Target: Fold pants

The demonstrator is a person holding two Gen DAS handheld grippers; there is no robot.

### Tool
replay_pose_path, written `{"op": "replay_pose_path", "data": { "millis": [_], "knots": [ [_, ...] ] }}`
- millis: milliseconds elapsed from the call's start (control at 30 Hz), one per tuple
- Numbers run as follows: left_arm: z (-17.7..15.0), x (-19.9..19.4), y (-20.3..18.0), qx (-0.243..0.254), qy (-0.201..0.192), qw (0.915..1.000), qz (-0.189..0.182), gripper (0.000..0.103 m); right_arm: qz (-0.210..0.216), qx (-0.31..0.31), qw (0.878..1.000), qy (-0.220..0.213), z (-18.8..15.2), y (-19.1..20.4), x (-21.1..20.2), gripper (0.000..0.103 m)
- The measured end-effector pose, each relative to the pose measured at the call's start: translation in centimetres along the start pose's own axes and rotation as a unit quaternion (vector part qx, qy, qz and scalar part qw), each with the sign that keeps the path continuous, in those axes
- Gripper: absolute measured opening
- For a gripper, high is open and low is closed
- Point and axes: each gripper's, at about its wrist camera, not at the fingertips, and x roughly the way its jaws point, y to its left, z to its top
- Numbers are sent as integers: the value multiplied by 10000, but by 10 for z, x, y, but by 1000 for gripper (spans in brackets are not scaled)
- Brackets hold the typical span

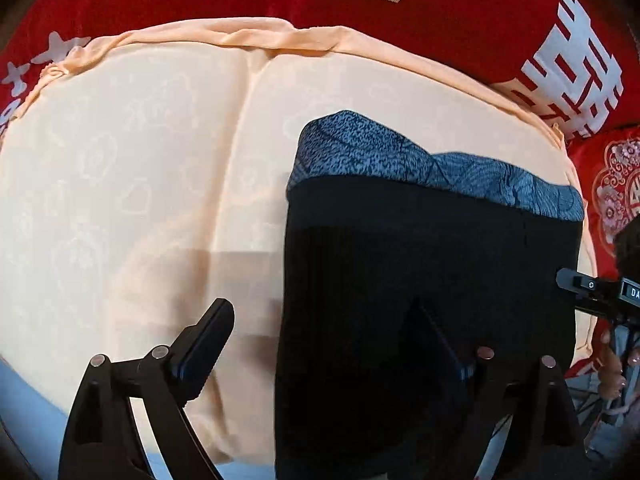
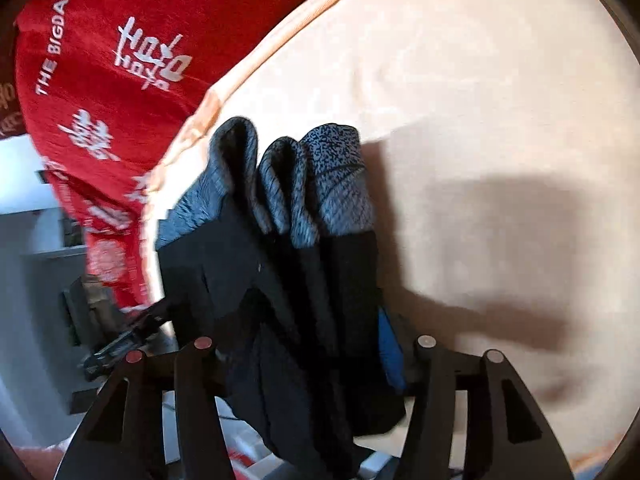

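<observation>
Landmark: peach cloth [image 1: 132, 168] over red bedding [image 1: 480, 32].

Left gripper [image 1: 320, 356]: fingers spread wide, holding nothing, hovering over left edge of pants [image 1: 424, 280]; likely readied to pin or take that edge.

Pants: black, grey patterned band at far side, lying on cloth's right part.

Right gripper [image 2: 316, 360]: jaws hidden by bunched fabric, grip uncertain.

Right wrist view alone shows layered, draped folds; left shows flat outline.

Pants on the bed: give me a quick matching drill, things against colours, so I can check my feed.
Things:
1. pants body
2. pants cuff band
3. sheet
4. blanket

Colours:
a. red with white print
b. black
c. pale peach
d. speckled grey-blue

Pairs: 1-b, 2-d, 3-c, 4-a
</observation>
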Motion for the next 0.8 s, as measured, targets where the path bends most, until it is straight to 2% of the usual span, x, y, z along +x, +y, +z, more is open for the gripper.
{"op": "replay_pose_path", "data": {
  "millis": [67,200,267,333,400,500,533,600,733,800],
  "knots": [
    [-4,-11,-4,183,-46,9995,261,92,-262,24,9996,-131,-6,5,-13,60],
    [-21,-39,-11,496,-136,9971,561,92,-702,51,9966,-419,-28,21,-44,74],
    [-31,-53,-12,565,-150,9959,685,92,-996,-28,9939,-470,-40,29,-54,79],
    [-42,-65,-15,604,-146,9948,803,92,-1367,-153,9892,-510,-55,40,-63,80],
    [-52,-76,-19,625,-107,9947,808,92,-1659,-266,9843,-549,-71,49,-71,84],
    [-66,-89,-24,636,-3,9950,767,92,-1806,-369,9799,-768,-91,64,-82,89],
    [-69,-93,-27,646,4,9948,787,103,-1846,-385,9786,-819,-97,68,-85,96],
    [-75,-103,-32,627,-56,9943,864,103,-1871,-395,9771,-934,-109,78,-91,103],
    [-84,-119,-41,661,-5,9949,759,103,-2037,-437,9733,-968,-126,98,-97,103],
    [-87,-127,-47,735,-16,9936,859,103,-2192,-551,9700,-900,-133,109,-98,103]
  ]
}}
